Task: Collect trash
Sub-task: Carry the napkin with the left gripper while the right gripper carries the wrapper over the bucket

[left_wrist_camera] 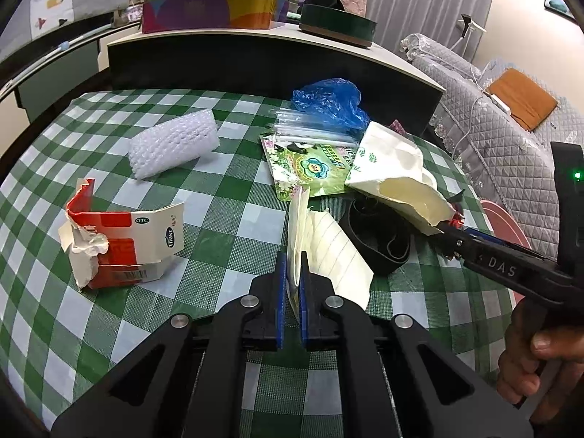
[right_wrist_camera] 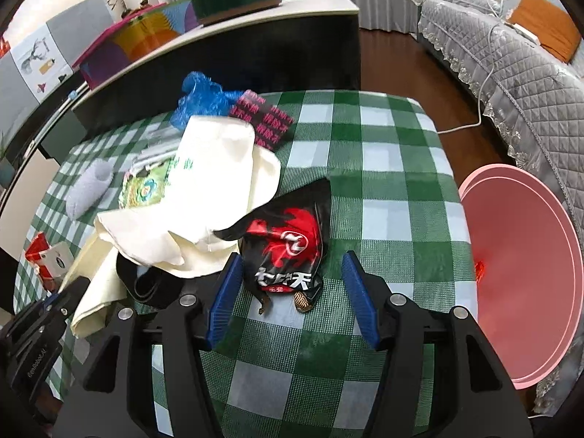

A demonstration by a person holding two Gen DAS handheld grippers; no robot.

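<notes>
Trash lies scattered on a table with a green-and-white checked cloth (left_wrist_camera: 226, 197). The left gripper (left_wrist_camera: 291, 273) is closed on a lined white paper (left_wrist_camera: 328, 252), whose edge stands pinched between the two blue pads, while the rest of the sheet rests on the cloth. To the left of it stands a torn red-and-white carton (left_wrist_camera: 120, 244), and farther back lies a roll of bubble wrap (left_wrist_camera: 173, 144). Behind the paper there are a green printed pouch (left_wrist_camera: 310, 169), a blue plastic bag (left_wrist_camera: 330, 102) and a cream paper bag (left_wrist_camera: 394, 171), which partly covers a black band (left_wrist_camera: 379, 244).

The right gripper (right_wrist_camera: 292, 281) has its jaws apart, and they hold nothing. A black-and-red snack wrapper (right_wrist_camera: 288, 244) lies on the cloth between the fingers; the left pad is just beside it and the right pad is clearly apart from it. A pink round basin (right_wrist_camera: 529, 277) stands beside the right edge of the table, lower than the tabletop.
</notes>
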